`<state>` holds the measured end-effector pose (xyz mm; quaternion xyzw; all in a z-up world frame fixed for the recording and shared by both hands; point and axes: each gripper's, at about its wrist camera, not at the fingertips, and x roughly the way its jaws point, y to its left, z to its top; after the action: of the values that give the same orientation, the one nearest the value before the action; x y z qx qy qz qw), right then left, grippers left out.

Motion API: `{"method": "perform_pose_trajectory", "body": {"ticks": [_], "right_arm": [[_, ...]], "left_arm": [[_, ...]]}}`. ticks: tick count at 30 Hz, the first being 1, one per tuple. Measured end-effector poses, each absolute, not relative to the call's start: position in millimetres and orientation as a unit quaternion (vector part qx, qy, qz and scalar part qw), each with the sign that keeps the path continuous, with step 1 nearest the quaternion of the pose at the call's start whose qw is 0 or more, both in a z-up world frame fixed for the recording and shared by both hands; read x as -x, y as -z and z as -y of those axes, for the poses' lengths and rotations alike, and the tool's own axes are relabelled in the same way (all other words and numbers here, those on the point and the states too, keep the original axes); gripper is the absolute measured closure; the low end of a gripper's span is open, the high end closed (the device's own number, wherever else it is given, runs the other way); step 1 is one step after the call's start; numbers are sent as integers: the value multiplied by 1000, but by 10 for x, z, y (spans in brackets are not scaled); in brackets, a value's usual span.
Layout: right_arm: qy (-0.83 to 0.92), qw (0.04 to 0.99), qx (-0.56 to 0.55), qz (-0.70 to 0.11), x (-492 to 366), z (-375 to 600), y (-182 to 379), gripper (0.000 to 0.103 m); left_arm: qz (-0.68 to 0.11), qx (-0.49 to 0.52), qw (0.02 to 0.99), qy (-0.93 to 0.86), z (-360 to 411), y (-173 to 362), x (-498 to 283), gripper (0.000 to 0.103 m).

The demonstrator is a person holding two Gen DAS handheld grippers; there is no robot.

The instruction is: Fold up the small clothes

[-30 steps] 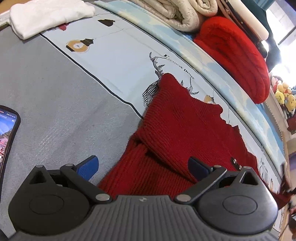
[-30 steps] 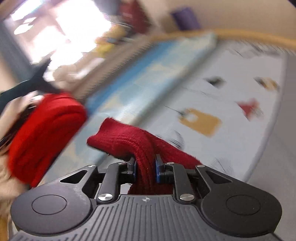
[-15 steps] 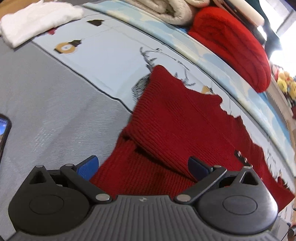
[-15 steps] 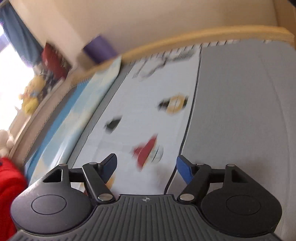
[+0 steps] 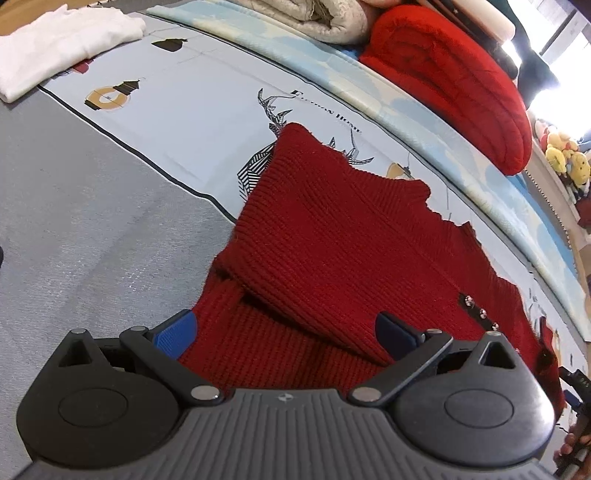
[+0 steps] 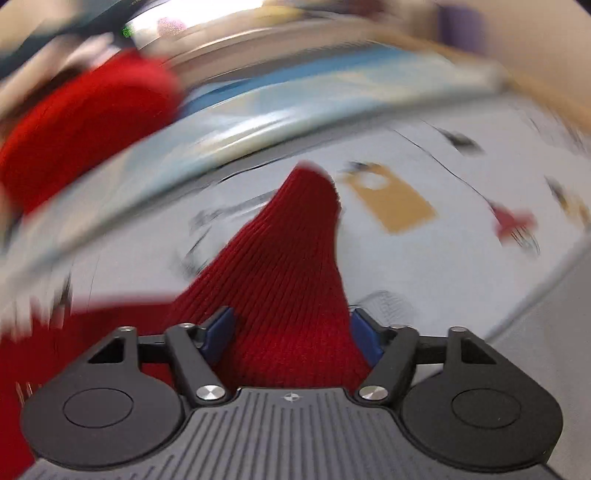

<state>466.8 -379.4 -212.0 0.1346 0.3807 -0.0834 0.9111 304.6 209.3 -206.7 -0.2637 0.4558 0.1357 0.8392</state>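
A dark red knitted sweater (image 5: 343, 251) lies partly folded on the bed sheet, one sleeve laid over its body, three small buttons at its right side. My left gripper (image 5: 284, 332) is open and empty, its blue pads just above the sweater's near edge. In the blurred right wrist view a red sleeve (image 6: 291, 266) runs forward between the fingers of my right gripper (image 6: 291, 338), which is open with its pads on either side of the knit.
A folded white garment (image 5: 62, 40) lies at the far left. A rolled beige blanket (image 5: 314, 18) and a bright red cushion (image 5: 454, 74) sit along the back. Plush toys (image 5: 565, 155) are at the right. The printed sheet (image 5: 177, 122) meets a grey cover (image 5: 74, 221).
My right gripper let go of the sweater, swung away over the sheet, and has come back with its open fingers around a sleeve. My left gripper stayed open and shifted slightly.
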Motion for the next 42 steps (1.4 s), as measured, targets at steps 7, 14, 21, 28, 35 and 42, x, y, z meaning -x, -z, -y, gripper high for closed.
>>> {"method": "perform_pose_trajectory", "body": {"ticks": [7, 14, 21, 28, 35, 42], "right_arm": [[138, 869, -291, -376, -4800, 4473, 2229, 14], [88, 809, -413, -408, -5105, 4669, 2455, 23], [66, 828, -370, -415, -5140, 4432, 2260, 84], [258, 868, -348, -242, -4099, 4800, 1723, 85], [376, 762, -454, -268, -3247, 5640, 2456, 88], [263, 739, -561, -264, -3145, 5449, 2620, 29]], "left_arm": [[-457, 260, 839, -138, -2115, 2074, -3006, 0], [-460, 249, 842, -131, -2035, 2092, -3090, 0], [-468, 248, 839, -123, -1965, 2135, -3138, 0], [-458, 259, 840, -132, -2005, 2089, -3104, 0], [-458, 249, 842, -140, -1998, 2090, -3052, 0], [-457, 264, 839, -133, -1994, 2087, -3112, 0]]}}
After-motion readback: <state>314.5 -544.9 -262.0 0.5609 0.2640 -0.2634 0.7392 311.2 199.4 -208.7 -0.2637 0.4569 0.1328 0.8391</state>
